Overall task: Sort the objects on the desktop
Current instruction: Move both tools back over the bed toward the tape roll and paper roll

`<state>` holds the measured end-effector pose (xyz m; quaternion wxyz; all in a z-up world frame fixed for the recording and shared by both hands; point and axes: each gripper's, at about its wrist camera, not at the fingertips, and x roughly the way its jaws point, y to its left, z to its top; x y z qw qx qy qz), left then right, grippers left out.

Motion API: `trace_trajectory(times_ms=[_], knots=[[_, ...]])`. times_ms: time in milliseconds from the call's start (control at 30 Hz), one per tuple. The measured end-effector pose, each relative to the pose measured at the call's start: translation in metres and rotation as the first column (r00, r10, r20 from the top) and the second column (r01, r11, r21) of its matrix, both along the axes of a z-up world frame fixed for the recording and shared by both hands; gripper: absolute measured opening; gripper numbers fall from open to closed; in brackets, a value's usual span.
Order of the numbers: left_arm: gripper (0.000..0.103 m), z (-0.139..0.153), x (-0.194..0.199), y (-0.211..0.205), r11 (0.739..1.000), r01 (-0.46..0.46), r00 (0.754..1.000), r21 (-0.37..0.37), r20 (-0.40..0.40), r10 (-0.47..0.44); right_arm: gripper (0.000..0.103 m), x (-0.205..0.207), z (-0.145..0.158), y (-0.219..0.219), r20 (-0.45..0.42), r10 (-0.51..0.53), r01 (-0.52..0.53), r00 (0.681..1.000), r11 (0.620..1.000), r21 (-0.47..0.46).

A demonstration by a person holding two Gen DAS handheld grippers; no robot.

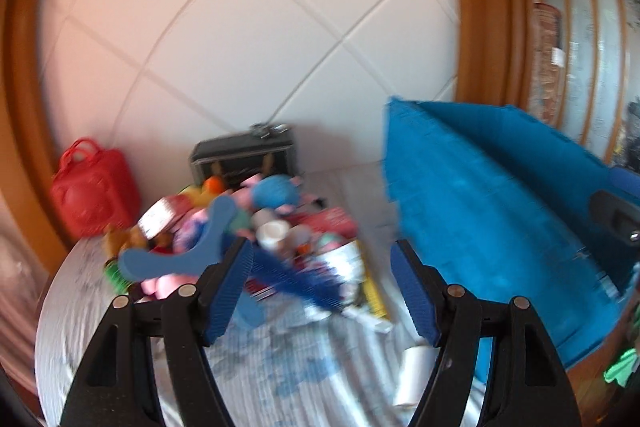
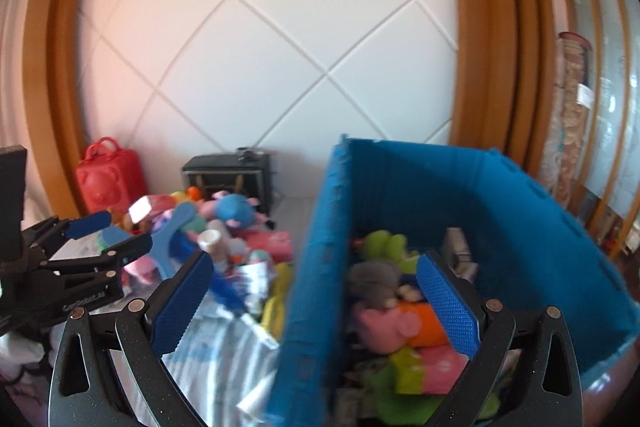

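Two ribbed-padded hand-held grippers, left [image 1: 322, 287] and right [image 2: 316, 307], gape empty; plush toys [image 2: 396, 323] fill the blue fabric bin [image 2: 520, 211].

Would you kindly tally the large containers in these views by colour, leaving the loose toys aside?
Red: 1, the bear-faced case by the wall
Black: 1, the black box behind the toy pile
Blue: 1, the fabric bin holding soft toys
Total: 3
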<state>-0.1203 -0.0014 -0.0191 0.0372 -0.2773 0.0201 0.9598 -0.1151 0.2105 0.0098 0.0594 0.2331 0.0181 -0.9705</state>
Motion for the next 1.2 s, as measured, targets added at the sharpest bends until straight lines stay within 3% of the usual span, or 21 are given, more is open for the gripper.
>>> trace_trajectory(times_ms=[167,433,600,733,967,1100,1200], knots=[[0.071,-0.041,-0.005,-0.089,0.991,-0.133,0.986,-0.01,0.101,0.134,0.103,-0.013,-0.024,-0.06,0.069,0.063,-0.063,0.996,0.998,-0.012],[0.071,-0.12,-0.02,-0.206,0.956,-0.289,0.912,-0.046,0.291,0.29,0.103,-0.045,-0.103,-0.125,0.277,0.054,-0.046,0.959,0.998,-0.036],[0.071,-0.16,-0.026,-0.256,0.941,-0.334,0.864,-0.054,0.382,0.329,0.103,-0.065,-0.172,-0.129,0.445,-0.061,0.073,0.893,0.997,-0.011],[0.071,-0.18,-0.039,-0.276,0.939,-0.342,0.845,-0.025,0.43,0.319,0.103,-0.076,-0.222,-0.115,0.554,-0.164,0.176,0.816,0.984,0.031],[0.071,-0.212,-0.091,-0.286,0.944,-0.328,0.824,-0.016,0.483,0.295,0.103,-0.084,-0.275,-0.104,0.661,-0.24,0.251,0.711,0.965,0.08],[0.071,-0.238,-0.113,-0.292,0.941,-0.339,0.786,-0.027,0.542,0.299,0.103,-0.089,-0.29,-0.098,0.692,-0.264,0.28,0.672,0.956,0.093],[0.071,-0.25,-0.119,-0.296,0.941,-0.339,0.779,-0.001,0.56,0.282,0.103,-0.095,-0.299,-0.095,0.71,-0.273,0.294,0.649,0.951,0.097]])
